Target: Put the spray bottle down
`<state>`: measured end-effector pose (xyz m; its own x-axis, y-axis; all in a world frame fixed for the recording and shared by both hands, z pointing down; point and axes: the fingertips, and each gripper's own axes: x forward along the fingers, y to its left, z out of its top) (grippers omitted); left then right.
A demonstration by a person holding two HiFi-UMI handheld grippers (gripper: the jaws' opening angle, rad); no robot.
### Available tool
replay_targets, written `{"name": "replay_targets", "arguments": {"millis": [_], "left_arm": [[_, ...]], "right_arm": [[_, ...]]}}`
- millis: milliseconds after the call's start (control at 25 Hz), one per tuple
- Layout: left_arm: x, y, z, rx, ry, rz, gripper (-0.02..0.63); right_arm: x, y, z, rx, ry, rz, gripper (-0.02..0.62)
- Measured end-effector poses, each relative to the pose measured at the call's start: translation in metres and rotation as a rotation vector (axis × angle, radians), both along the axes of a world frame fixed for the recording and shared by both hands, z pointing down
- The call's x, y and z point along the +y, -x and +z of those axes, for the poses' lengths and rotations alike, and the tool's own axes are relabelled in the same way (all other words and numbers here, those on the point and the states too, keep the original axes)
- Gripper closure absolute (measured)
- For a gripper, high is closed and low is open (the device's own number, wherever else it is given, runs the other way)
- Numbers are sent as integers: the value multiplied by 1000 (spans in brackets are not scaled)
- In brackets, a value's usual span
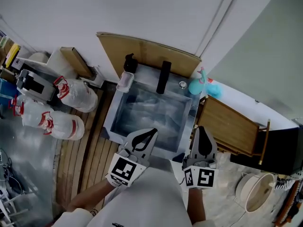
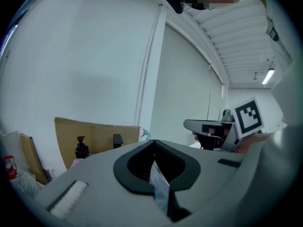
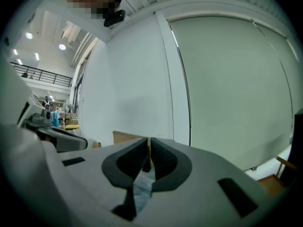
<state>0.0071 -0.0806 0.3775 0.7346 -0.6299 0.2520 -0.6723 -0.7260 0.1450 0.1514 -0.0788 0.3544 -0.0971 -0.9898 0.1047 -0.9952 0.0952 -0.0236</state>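
Spray bottle [image 1: 204, 86] beside sink [image 1: 147, 109] in head view, left gripper [image 1: 153, 131], right gripper [image 1: 201, 128] closed, empty

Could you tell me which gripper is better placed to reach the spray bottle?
Right: the spray bottle sits at the sink's right rear corner, ahead of the right gripper; the left gripper is farther.

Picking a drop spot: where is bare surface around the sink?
Free: brown slatted wood counter between white plastic bags and steel sink's left rim; light wooden board right of the sink. Crowded: sink's back rim, with black pump bottle, black faucet, teal spray bottle.
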Motion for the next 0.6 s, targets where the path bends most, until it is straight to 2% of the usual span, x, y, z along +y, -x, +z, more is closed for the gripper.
{"name": "replay_targets", "arguments": {"millis": [120, 280, 600], "left_arm": [[1, 8, -6, 11, -13, -20, 601], [5, 12, -9, 26, -19, -35, 601], [1, 14, -8, 39, -1, -68, 601]], "right_arm": [[16, 6, 6, -6, 32, -13, 575], [30, 11, 14, 37, 62, -34, 575], [30, 17, 17, 26, 76, -56, 575]]}}
